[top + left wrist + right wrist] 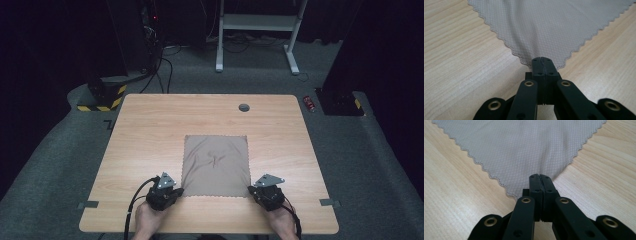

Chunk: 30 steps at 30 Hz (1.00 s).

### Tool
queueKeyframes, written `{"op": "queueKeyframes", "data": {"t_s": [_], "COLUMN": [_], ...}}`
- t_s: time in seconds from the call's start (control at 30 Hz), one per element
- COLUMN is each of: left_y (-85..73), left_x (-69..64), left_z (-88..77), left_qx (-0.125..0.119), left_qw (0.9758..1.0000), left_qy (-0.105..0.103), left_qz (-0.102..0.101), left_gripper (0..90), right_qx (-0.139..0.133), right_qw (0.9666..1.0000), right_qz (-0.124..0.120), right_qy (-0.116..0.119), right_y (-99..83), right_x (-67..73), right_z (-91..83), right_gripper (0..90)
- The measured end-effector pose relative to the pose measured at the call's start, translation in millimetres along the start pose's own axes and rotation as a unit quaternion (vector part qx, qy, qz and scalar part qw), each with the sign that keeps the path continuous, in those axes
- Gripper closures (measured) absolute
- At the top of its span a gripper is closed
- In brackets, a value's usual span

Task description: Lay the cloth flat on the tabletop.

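The wooden table (150, 130) carries a grey cloth (216, 165) lying flat, spread just nearer the table's near edge than its far one, about midway between the left and right edges. A small grey round cap (244, 107) sits in the tabletop near the far edge. The cloth has a fine grid weave and scalloped hems, with faint creases in its middle. The left gripper (541, 61) has its 2 jaws pressed together, pinching the cloth's near left corner. The right gripper (540, 178) likewise pinches the near right corner, jaws pressed together.
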<state>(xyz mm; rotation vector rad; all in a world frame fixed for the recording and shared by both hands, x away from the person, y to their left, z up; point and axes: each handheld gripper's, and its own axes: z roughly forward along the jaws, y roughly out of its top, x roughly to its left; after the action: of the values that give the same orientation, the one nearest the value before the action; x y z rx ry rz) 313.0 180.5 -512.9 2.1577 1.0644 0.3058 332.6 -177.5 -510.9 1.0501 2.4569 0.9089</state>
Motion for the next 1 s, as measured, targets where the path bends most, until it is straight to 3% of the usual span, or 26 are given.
{"op": "queueKeyframes", "data": {"t_s": [0.23, 0.43, 0.57, 0.7, 0.73, 0.83, 0.93, 0.97, 1.0], "left_y": [-3.1, -7.0, -10.6, -8.6, -5.9, 6.8, 16.3, 23.2, 26.3], "left_x": [-0.6, -6.6, -7.3, -7.1, -6.0, -5.5, -3.6, -0.5, 1.9], "left_z": [-9.8, -13.9, -13.6, -13.3, -12.7, -6.0, 2.9, 10.5, 14.6], "left_qx": [-0.007, 0.001, 0.008, 0.003, -0.004, -0.031, -0.039, -0.038, -0.037], "left_qw": [0.9999, 0.9997, 0.9994, 0.9998, 0.9999, 0.9995, 0.9992, 0.9991, 0.9990], "left_qy": [-0.012, -0.025, -0.035, -0.017, -0.012, 0.006, 0.012, 0.019, 0.023], "left_qz": [-0.003, 0.004, -0.006, -0.010, -0.011, -0.007, -0.005, -0.004, -0.003], "left_gripper": [90.0, 90.0, 89.9, 80.9, 76.3, 65.9, 61.0, 57.6, 56.7], "right_qx": [0.004, 0.006, 0.014, 0.005, -0.020, -0.038, -0.037, -0.031, -0.029], "right_qw": [0.9999, 0.9998, 0.9997, 0.9999, 0.9998, 0.9992, 0.9991, 0.9992, 0.9992], "right_qz": [-0.014, -0.019, -0.018, -0.010, -0.004, -0.013, -0.011, -0.008, -0.012], "right_qy": [-0.001, 0.002, 0.010, 0.001, 0.000, 0.004, 0.018, 0.026, 0.024], "right_y": [-1.9, -4.1, -6.2, -4.7, 1.7, 12.5, 19.7, 24.9, 25.7], "right_x": [6.0, 8.8, 9.5, 10.8, 13.1, 19.4, 22.9, 26.4, 27.9], "right_z": [-3.5, -11.0, -12.0, -12.7, -14.2, -8.8, 4.2, 23.1, 27.5], "right_gripper": [89.2, 89.2, 88.9, 81.6, 77.8, 75.5, 73.7, 72.1, 71.6]}}
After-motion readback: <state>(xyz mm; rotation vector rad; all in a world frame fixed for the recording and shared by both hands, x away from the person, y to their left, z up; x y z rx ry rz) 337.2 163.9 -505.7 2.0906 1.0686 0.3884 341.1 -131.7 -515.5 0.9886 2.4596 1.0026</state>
